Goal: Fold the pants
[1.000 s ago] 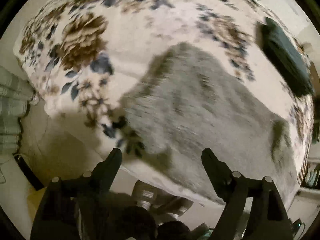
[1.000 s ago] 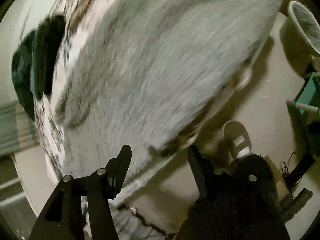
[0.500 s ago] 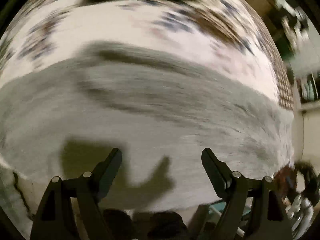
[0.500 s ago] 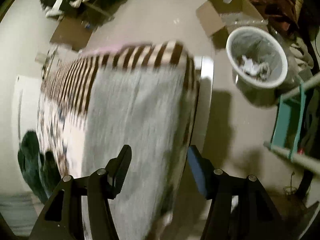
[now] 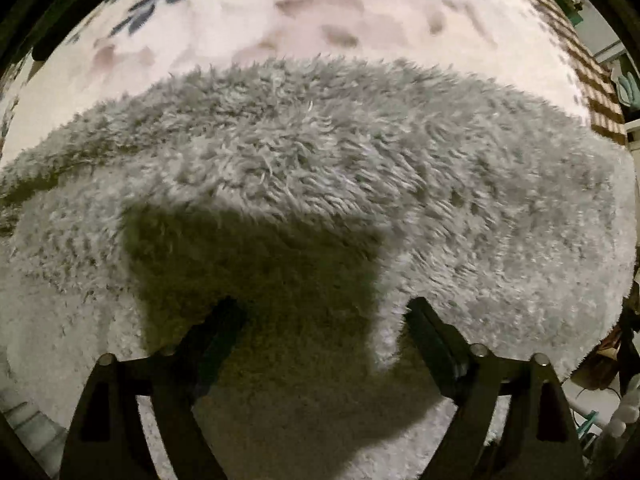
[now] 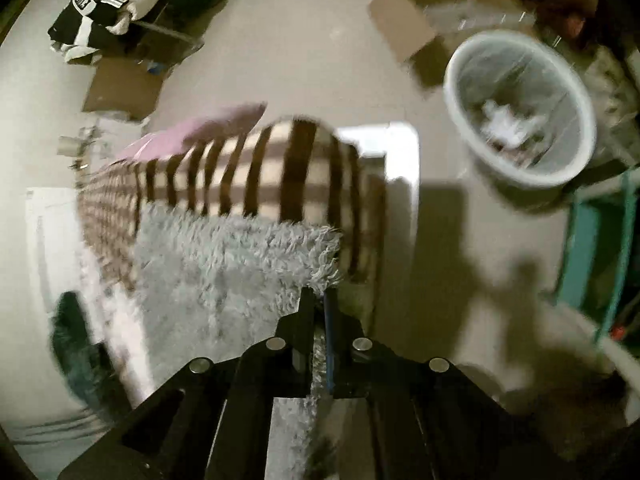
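Observation:
The fluffy grey pants point(image 5: 320, 168) lie spread on a bed with a floral cover point(image 5: 304, 12). My left gripper point(image 5: 320, 320) is open, low over the pants, its fingers pressing into the pile with nothing between them held. In the right wrist view the pants point(image 6: 224, 272) reach the bed's corner, and my right gripper point(image 6: 318, 300) is shut on the pants' edge near that corner.
A brown striped blanket point(image 6: 256, 172) and a pink pillow point(image 6: 200, 132) lie beyond the pants. A white waste basket point(image 6: 520, 112), cardboard boxes point(image 6: 404, 28), a clothes pile point(image 6: 108, 4) and a teal frame point(image 6: 600, 248) stand on the floor. A dark green garment point(image 6: 76, 344) lies at left.
Both grippers swung toward the bed's far end and dropped close to the pants. My right gripper has shut on the pants' edge; the left stays open.

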